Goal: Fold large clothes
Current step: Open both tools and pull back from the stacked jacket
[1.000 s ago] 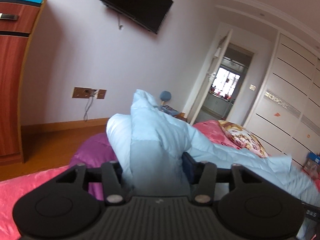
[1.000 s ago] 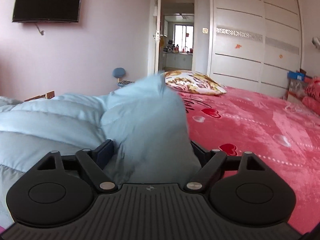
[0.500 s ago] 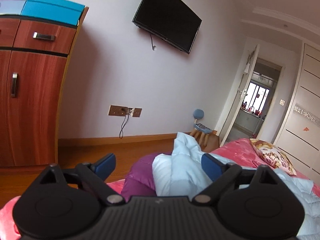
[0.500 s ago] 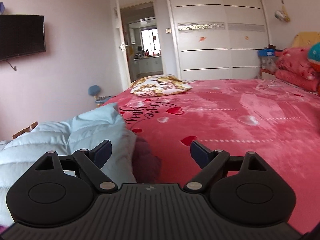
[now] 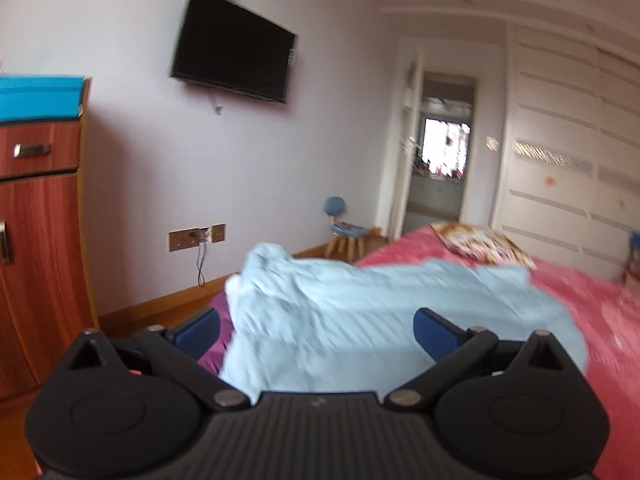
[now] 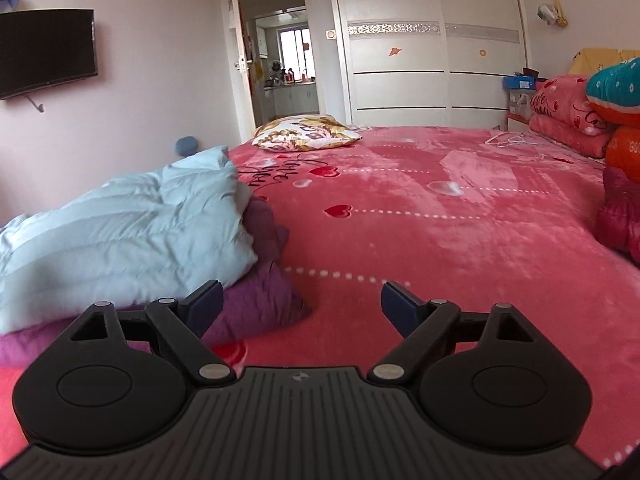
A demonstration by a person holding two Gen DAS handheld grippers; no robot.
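The pink bed (image 6: pixel 460 220) carries the light-blue padded jacket (image 6: pixel 120 232), now dropped in a folded heap on a purple garment (image 6: pixel 260 296). A second ago both grippers pinched it. The left hand-held gripper (image 5: pixel 316 330) has just been opening, nothing between its pads; the right hand-held gripper (image 6: pixel 302 300) is released too. This fold looks finished.

One light-blue padded jacket (image 6: pixel 120 236), one purple garment (image 6: pixel 256 300) beneath it, one floral pillow (image 6: pixel 306 133), one wall television (image 5: pixel 234 46), two grippers.
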